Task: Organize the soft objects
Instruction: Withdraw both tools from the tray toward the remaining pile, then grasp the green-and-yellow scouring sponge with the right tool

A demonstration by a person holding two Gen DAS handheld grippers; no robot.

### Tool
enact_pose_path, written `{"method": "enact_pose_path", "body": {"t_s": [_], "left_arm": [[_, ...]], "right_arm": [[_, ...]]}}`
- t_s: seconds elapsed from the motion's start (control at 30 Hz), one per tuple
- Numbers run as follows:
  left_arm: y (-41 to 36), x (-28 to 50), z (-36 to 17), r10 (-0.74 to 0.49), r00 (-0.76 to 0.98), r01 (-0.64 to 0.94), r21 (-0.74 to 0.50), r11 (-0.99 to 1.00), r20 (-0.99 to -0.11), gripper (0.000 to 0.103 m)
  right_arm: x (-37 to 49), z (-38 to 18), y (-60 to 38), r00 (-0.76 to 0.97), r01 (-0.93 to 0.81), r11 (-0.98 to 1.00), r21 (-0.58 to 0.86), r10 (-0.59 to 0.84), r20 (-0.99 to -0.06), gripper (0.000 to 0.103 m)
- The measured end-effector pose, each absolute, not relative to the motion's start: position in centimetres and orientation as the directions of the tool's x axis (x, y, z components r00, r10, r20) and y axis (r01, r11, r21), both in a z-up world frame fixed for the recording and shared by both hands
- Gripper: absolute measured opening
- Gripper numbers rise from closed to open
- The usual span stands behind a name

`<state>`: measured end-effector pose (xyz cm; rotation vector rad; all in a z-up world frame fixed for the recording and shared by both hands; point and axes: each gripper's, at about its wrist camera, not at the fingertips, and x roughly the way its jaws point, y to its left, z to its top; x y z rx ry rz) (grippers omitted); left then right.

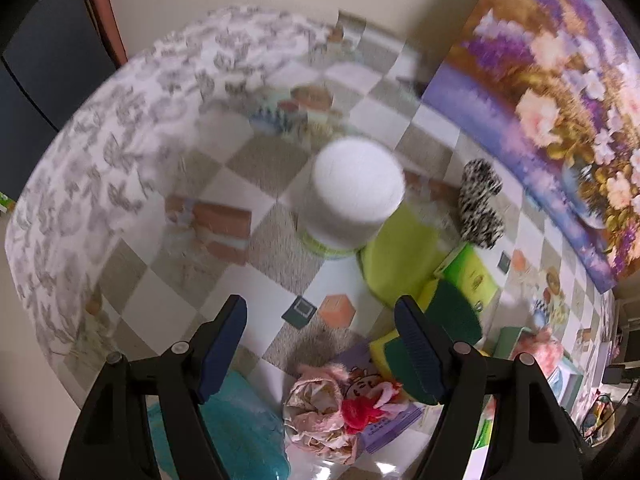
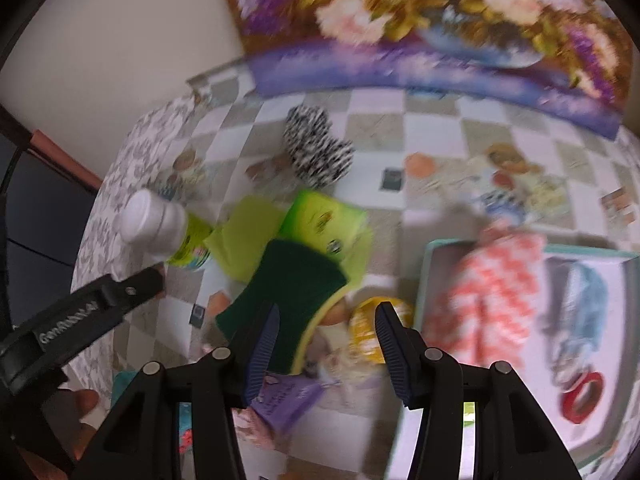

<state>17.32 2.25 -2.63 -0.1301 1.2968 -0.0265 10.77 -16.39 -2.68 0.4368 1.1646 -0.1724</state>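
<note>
Sorting status: partly done by the look of it, since some soft things lie in the box and several are out on the table [image 1: 344, 240].
Right tool [image 2: 327, 350]: jaws apart with nothing between them, pointing down over the gap between the sponge and the box.
Left tool [image 1: 320, 346]: jaws wide apart and empty, hanging above the table; in the right wrist view one of its black arms shows at the left edge.
Nearest loose items: a crumpled pink cloth with a red doll [image 1: 360, 410] on a purple booklet [image 1: 384, 424], and a teal cloth [image 1: 244, 432] low in the left wrist view.
Sponge [image 2: 284, 300]: green-topped, yellow beneath, not in the box, lying partly over a lime cloth [image 2: 248, 224] and a green packet [image 2: 320, 216].
Box [image 2: 424, 264]: a pink-and-white chequered cloth [image 2: 492, 292] and a blue-grey cloth [image 2: 588, 312] are inside, with a red tape roll [image 2: 584, 396].
Bottle [image 1: 352, 196]: white-capped, upright beside the lime cloth; probably not a soft item.
Farthest loose item: a black-and-white fuzzy piece [image 2: 316, 148], near the flower picture [image 2: 440, 20], well apart from the box.
Left to do: judging by the layout, the sponge, the cloths and the fuzzy piece are yet to go in.
</note>
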Motion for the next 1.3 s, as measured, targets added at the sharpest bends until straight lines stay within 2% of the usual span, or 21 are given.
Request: {"method": "enact_pose_path", "body": {"t_s": [0.3, 0.43, 0.5, 0.97, 1.3], "left_arm": [[3.6, 17.9, -4.6, -0.070, 0.232, -0.105, -0.096, 0.990, -0.970, 0.077], [4.8, 18.1, -4.7, -0.057, 0.239, -0.151, -0.095, 0.984, -0.969, 0.077], [5.2, 18.2, -4.7, -0.056, 0.241, -0.164, -0.098, 0.982, -0.969, 0.077], [6.1, 18.6, -5.0, -0.076, 0.228, -0.193, -0.121, 0.974, -0.971, 0.077], [6.0, 18.7, -5.3, -0.083, 0.225, -0.193, -0.127, 0.973, -0.971, 0.077]], "right_arm": [[11.8, -5.5, -14.5, 0.359, 0.350, 0.882, 0.314, 0.183, -0.915, 0.059], [12.2, -6.0, -14.1, 0.375, 0.358, 0.856, 0.374, 0.234, -0.897, 0.067], [12.3, -6.3, -13.9, 0.380, 0.367, 0.842, 0.395, 0.251, -0.890, 0.067], [13.5, -7.4, -12.0, 0.362, 0.353, 0.873, 0.337, 0.205, -0.909, 0.079], [14.0, -8.4, -11.4, 0.346, 0.351, 0.887, 0.301, 0.175, -0.922, 0.079]]}}
